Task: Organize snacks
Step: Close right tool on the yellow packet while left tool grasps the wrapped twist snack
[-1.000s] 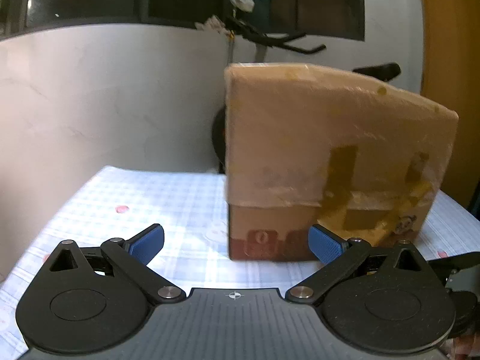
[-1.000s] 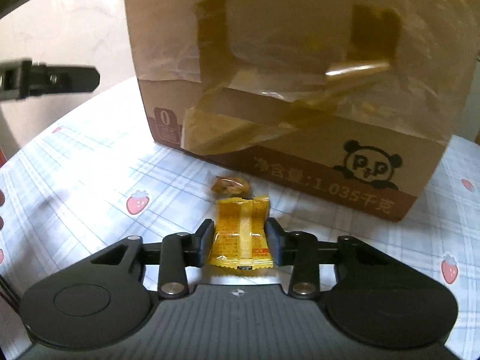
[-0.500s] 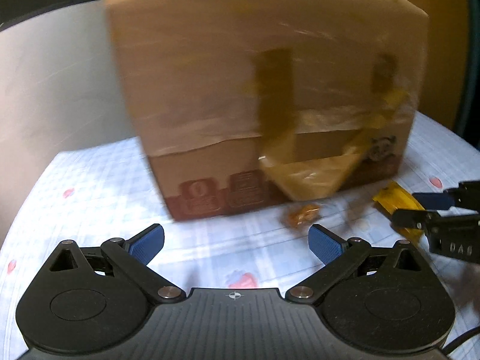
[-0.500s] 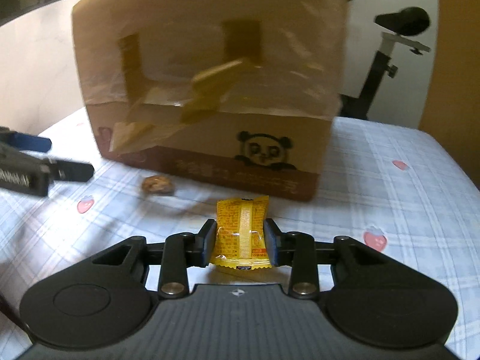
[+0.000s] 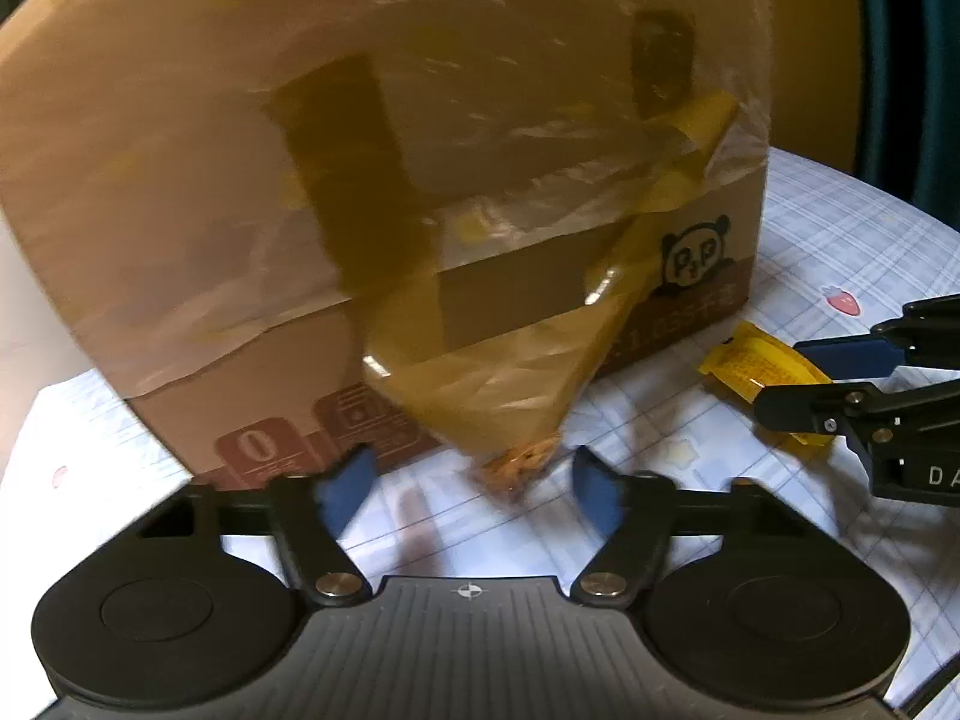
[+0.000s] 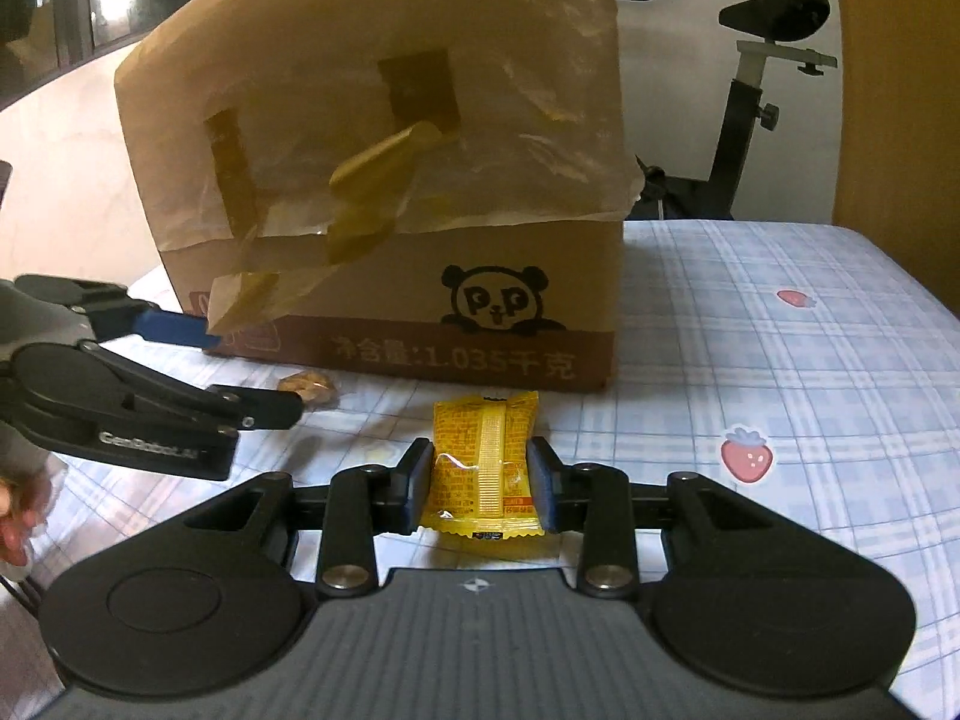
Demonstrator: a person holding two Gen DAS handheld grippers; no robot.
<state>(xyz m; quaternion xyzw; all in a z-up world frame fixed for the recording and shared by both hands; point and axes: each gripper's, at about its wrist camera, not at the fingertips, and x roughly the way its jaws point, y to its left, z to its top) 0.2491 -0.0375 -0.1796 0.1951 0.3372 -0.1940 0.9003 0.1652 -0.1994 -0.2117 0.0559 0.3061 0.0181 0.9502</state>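
Note:
A large taped cardboard box (image 5: pixel 300 138) with a panda logo stands on the checked tablecloth; it also shows in the right wrist view (image 6: pixel 384 138). My right gripper (image 6: pixel 480 483) is shut on a yellow snack packet (image 6: pixel 483 462), which also shows in the left wrist view (image 5: pixel 759 366). A small brown wrapped snack (image 5: pixel 519 468) lies on the cloth by the box's base, between the blue fingertips of my open left gripper (image 5: pixel 474 489). In the right wrist view that snack (image 6: pixel 306 387) lies just past the left gripper (image 6: pixel 252 378).
The tablecloth (image 6: pixel 780 360) has strawberry prints and extends right of the box. An exercise bike (image 6: pixel 756 90) stands behind the table. A white wall (image 6: pixel 60 180) is at the left. Loose tape flaps hang off the box front (image 5: pixel 498 378).
The left gripper has moved closer to the box and its fingers have narrowed around the small brown snack. The right gripper still holds the yellow packet and has shifted right.

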